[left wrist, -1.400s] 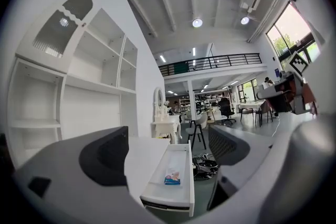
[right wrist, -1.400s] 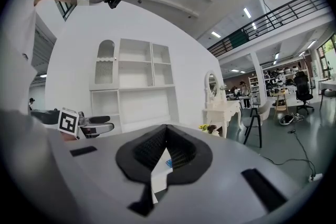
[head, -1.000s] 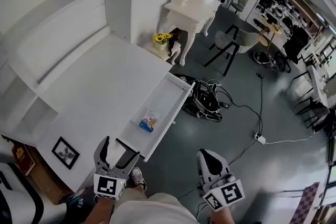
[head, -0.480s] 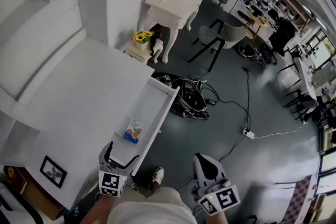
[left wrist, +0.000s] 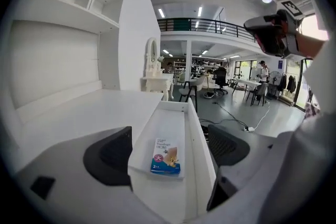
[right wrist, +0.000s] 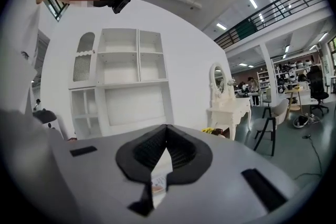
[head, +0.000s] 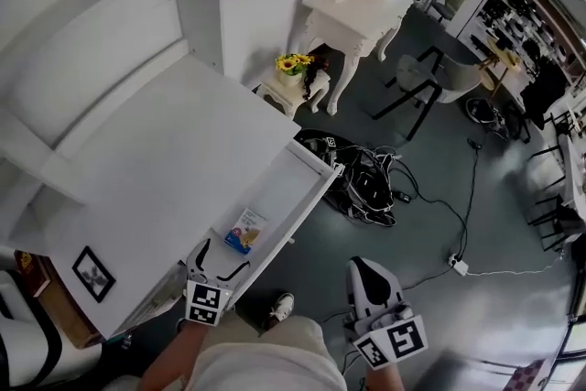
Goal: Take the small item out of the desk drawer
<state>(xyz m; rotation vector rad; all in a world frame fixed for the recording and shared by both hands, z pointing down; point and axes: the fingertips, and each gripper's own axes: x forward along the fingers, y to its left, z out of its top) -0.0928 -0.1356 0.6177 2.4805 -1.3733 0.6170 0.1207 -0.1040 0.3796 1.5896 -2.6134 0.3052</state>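
The small item (head: 244,231) was a flat packet, white above a blue band, with a little cartoon figure printed on it. It lay flat near the end of the open drawer (head: 307,168), at lower centre of the head view. Your left gripper (head: 222,257) sat just below it at the drawer's end, jaws spread wide and touching nothing. Your right gripper (head: 364,268), at lower right over the floor (head: 458,179), had its jaws pressed together, empty.

Two claws at the bottom, left claw (head: 220,257) and right claw (head: 364,270); one open drawer (head: 311,197) mid-frame holding one packet (head: 244,231); one picture frame (head: 92,273) lower left.
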